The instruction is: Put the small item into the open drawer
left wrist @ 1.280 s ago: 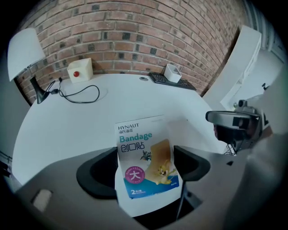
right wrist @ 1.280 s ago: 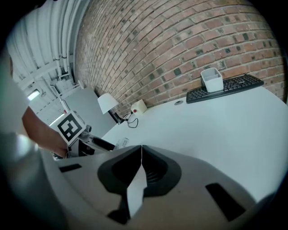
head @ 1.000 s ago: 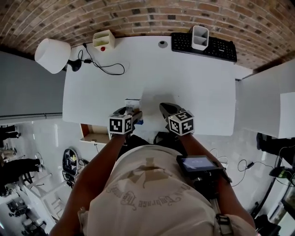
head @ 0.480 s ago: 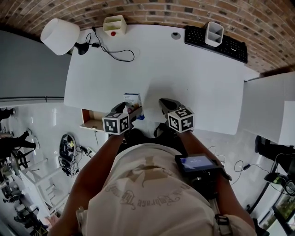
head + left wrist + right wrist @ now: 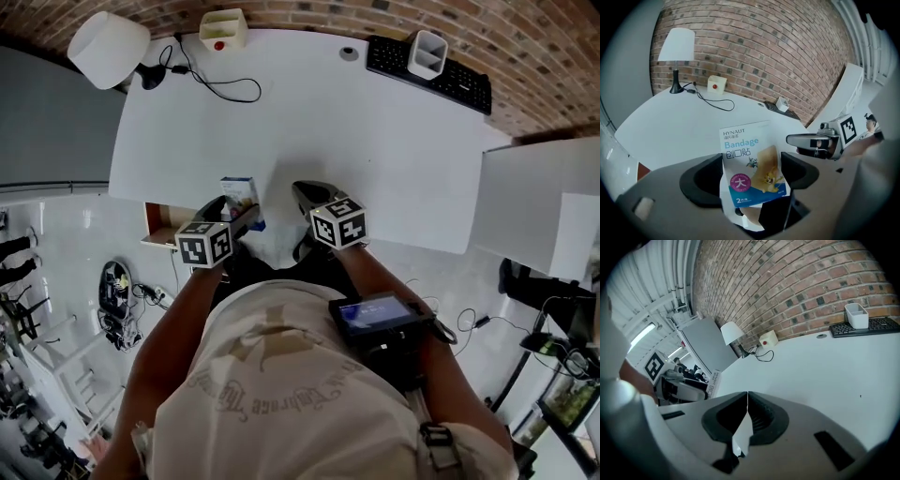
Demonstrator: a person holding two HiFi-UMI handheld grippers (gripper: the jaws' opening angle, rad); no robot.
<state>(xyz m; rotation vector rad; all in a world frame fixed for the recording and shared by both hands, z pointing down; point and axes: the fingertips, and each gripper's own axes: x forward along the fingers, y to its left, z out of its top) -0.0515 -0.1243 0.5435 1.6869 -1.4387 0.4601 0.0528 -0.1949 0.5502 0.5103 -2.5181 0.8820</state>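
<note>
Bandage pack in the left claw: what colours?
White bandage pack with blue band, pink circle, tan cartoon panel; clearest in the left gripper view.

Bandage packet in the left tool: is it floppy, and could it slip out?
The bandage packet is probably light and fairly stiff: it stands upright in the left tool without drooping. Its smooth printed face may be slippery, so a loose grip could let it slide.

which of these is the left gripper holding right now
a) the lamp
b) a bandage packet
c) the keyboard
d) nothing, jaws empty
b: the left gripper view shows the left gripper with its jaws closed on either side of a bandage packet, which stands upright between them above the white desk.
</note>
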